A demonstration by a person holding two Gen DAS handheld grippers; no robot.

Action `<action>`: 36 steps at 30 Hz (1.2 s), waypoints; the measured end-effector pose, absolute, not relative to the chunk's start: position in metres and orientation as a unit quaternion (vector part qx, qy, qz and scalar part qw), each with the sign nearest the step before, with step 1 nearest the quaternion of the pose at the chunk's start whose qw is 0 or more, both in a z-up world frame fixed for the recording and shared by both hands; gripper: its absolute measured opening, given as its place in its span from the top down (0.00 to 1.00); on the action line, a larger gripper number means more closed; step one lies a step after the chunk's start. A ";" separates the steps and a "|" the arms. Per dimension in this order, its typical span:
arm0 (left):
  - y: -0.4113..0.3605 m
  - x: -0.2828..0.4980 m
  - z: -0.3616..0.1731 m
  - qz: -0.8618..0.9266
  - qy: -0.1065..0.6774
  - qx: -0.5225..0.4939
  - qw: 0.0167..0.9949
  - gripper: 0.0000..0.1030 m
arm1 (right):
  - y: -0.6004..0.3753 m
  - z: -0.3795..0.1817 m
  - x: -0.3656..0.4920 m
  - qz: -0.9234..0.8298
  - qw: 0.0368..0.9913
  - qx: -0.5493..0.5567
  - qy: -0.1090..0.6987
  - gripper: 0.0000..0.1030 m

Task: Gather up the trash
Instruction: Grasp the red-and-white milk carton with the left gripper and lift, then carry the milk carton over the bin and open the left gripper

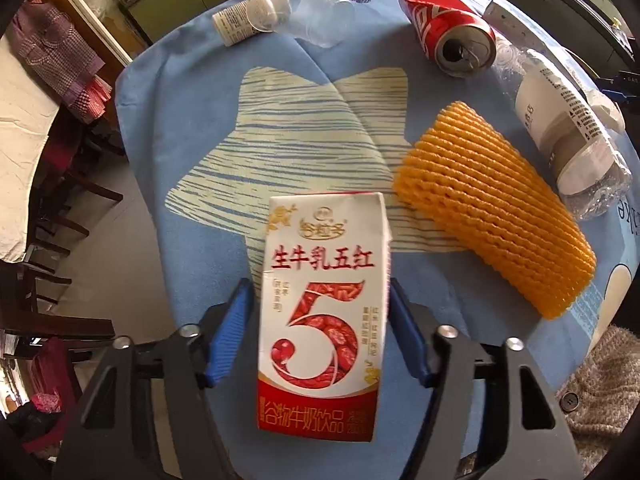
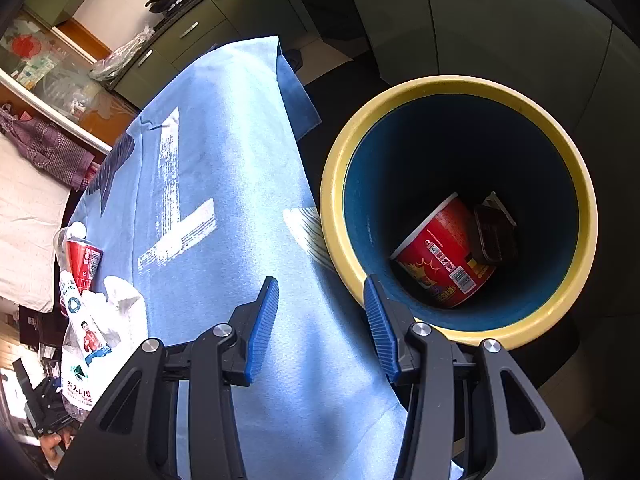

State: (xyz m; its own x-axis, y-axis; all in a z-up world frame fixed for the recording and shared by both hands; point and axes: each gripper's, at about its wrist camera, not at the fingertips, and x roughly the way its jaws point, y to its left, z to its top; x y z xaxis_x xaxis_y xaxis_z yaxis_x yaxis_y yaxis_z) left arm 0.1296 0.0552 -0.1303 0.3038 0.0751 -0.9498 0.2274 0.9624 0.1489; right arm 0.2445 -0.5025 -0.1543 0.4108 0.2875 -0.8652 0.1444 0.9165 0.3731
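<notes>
Left wrist view: milk carton (image 1: 320, 312) is pinched between the blue pads of the left claw (image 1: 320, 320), above the blue cloth (image 1: 192, 128). Ahead lie a yellow foam net (image 1: 492, 216) and red can (image 1: 448, 28). Right claw (image 2: 320, 320) is spread, holding nothing; the bin (image 2: 336, 184) sits just ahead-right.

My left gripper (image 1: 322, 320) is clamped on a carton (image 1: 322, 312), one blue pad (image 1: 230, 336) pressed to each of its long sides, the carton standing up between them and reaching out past the tips. My right gripper (image 2: 320, 328) holds nothing: its blue pads (image 2: 262, 328) stand well apart, jaws spread wide, pointing forward and down, the black linkages splayed out behind on both sides.
</notes>
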 end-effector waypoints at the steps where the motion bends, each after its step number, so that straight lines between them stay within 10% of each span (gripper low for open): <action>1: 0.056 0.129 -0.129 -0.052 0.585 0.127 0.800 0.48 | -0.502 -0.154 0.245 0.044 0.816 0.199 0.540 0.57; 16: -0.001 0.117 -0.042 -0.122 0.489 0.154 0.850 0.49 | -0.514 -0.126 0.230 0.049 0.834 0.210 0.507 0.57; 25: -0.209 0.170 0.016 -0.307 0.445 0.264 0.798 0.48 | -0.569 -0.074 0.165 0.033 0.871 0.227 0.434 0.55; 36: -0.496 0.264 -0.078 -0.361 0.480 0.330 0.728 0.48 | -0.641 -0.079 0.065 -0.012 0.877 0.251 0.410 0.54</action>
State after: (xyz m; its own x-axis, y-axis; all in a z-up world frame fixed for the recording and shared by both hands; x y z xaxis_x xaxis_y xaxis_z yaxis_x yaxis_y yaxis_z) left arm 0.2643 -0.4963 -0.0780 0.2784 -0.2077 -0.9377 0.8425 0.5216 0.1346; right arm 0.0655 -0.6411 -0.0788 0.6633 0.1850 -0.7251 0.2264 0.8739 0.4301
